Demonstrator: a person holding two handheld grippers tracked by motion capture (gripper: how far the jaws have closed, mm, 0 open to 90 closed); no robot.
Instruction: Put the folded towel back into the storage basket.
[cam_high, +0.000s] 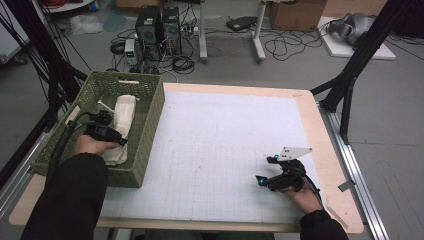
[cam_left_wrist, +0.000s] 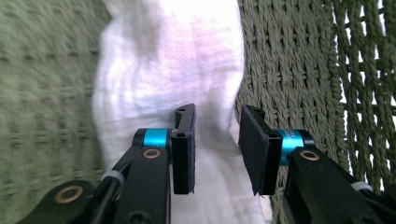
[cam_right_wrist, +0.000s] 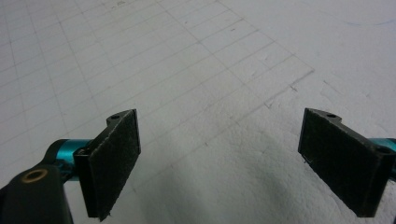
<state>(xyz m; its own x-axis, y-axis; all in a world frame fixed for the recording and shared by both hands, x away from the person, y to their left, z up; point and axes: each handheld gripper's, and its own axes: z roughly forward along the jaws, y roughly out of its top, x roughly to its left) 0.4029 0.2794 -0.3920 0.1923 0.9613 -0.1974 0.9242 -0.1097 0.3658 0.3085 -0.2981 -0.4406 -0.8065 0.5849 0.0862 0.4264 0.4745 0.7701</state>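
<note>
A green woven basket (cam_high: 150, 131) stands at the table's left side. A white cloth (cam_high: 125, 111) lies folded along its floor. My left gripper (cam_high: 119, 140) reaches into the basket and points down at the cloth (cam_left_wrist: 159, 74), close to the basket's right wall (cam_left_wrist: 299, 70). Its jaws stand a little apart and do not pinch the cloth. My right gripper (cam_high: 264, 169) rests low over the white gridded mat (cam_high: 225, 145) at the front right. In the right gripper view that gripper (cam_right_wrist: 223, 114) is wide open, with bare mat (cam_right_wrist: 210, 70) between the pads.
A small pale metal piece (cam_high: 104, 105) lies in the basket beside the cloth. The wooden table edge (cam_high: 325, 140) borders the mat. Black stand legs (cam_high: 350, 75) rise at the right, and computers with cables (cam_high: 160, 30) sit on the floor beyond.
</note>
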